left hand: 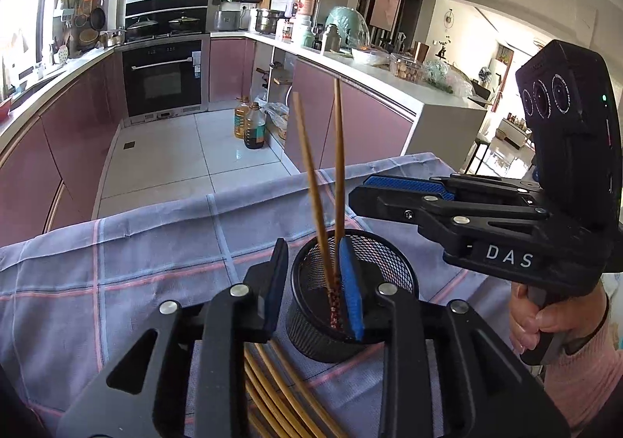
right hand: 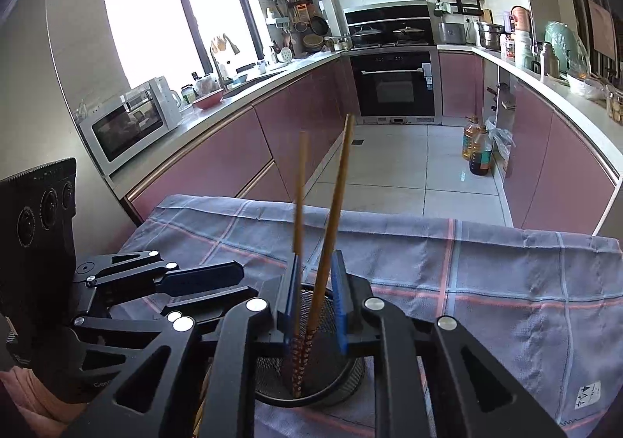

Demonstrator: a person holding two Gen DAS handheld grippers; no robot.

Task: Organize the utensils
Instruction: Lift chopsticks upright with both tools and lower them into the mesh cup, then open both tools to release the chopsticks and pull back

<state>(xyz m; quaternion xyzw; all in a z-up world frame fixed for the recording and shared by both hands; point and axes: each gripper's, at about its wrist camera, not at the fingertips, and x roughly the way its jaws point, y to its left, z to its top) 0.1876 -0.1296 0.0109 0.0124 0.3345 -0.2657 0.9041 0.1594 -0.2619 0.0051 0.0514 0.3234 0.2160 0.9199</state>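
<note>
Chopsticks (right hand: 311, 262) upright between right gripper (right hand: 315, 297) fingers, loosely apart; spare chopsticks (left hand: 272, 391) under left gripper (left hand: 315, 282), fingers apart.

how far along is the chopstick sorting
Early. Two chopsticks stand in the mesh cup. The left hand-held gripper sits open around the cup's near rim; the right hand-held gripper brackets the pair. A loose bundle of chopsticks remains on the cloth.
</note>
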